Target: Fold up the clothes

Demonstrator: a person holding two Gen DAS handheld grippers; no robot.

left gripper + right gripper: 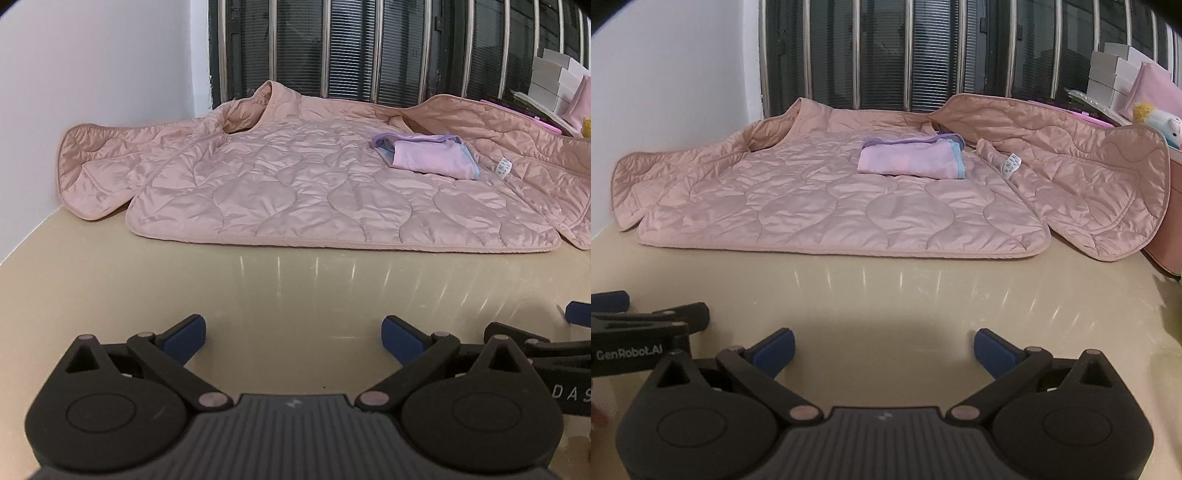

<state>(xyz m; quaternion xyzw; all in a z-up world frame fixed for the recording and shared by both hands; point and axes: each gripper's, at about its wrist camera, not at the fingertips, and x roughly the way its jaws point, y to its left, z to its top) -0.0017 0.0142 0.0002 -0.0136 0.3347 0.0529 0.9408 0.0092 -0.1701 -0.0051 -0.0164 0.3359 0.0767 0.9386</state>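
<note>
On the beige worktop (295, 295) ahead of the left tongs (293, 332), spread wide and empty, pink quilted jacket (314, 192) lying flat, folded lilac cloth (428, 155) atop it, from the right view, right tongs (884, 349) equally wide, holding nothing, jacket well beyond the tips.

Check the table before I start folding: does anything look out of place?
Yes. A small folded lilac garment sits on top of the spread pink quilted jacket, near its right side. It would get caught in any fold. Both grippers are open and empty.
</note>
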